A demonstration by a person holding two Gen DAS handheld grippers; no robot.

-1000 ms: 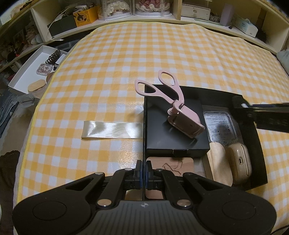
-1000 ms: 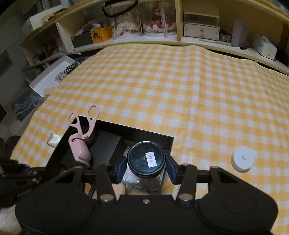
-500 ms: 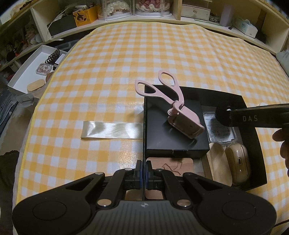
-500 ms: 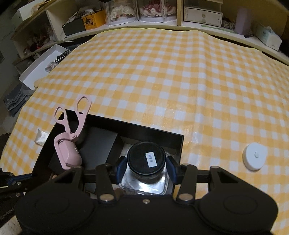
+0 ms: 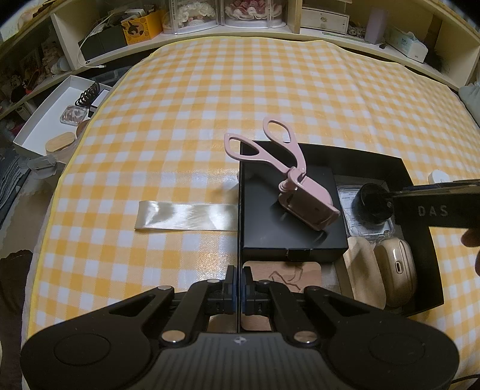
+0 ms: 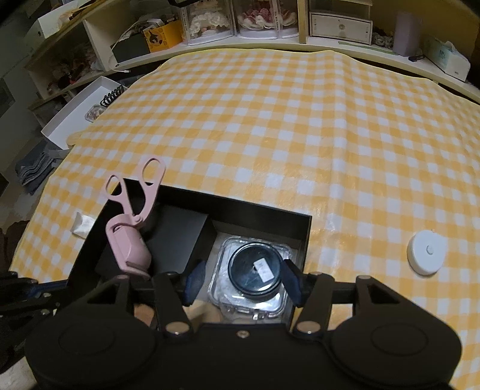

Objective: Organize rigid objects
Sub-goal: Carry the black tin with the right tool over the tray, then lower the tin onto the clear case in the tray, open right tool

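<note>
Right wrist view: the right hand-held gripper [image 6: 241, 283] hangs over a black tray [image 6: 237, 201] on a desk covered in a yellow-and-white checked cloth [image 6: 285, 126]. Its jaws are opening, and the black-lidded jar [image 6: 255, 270] sits between the blue pads [image 6: 195, 280], neither touching it. The jar stands on a clear plastic case [image 6: 250, 295] in the tray's far right corner. A pink curler [image 6: 132, 219] lies on a black box [image 6: 177, 237] in the tray's left part. A white puck [image 6: 427, 253] sits on the cloth right of the tray.

From the left wrist, the left hand-held gripper [image 5: 239, 289] is pressed together on the tray's near left wall. A shiny ribbon [image 5: 186, 216] lies flat on the cloth just left of the tray. Cluttered shelves [image 5: 240, 21] run along the back of the room, and a white box [image 5: 57, 120] sits off the desk's left edge.
</note>
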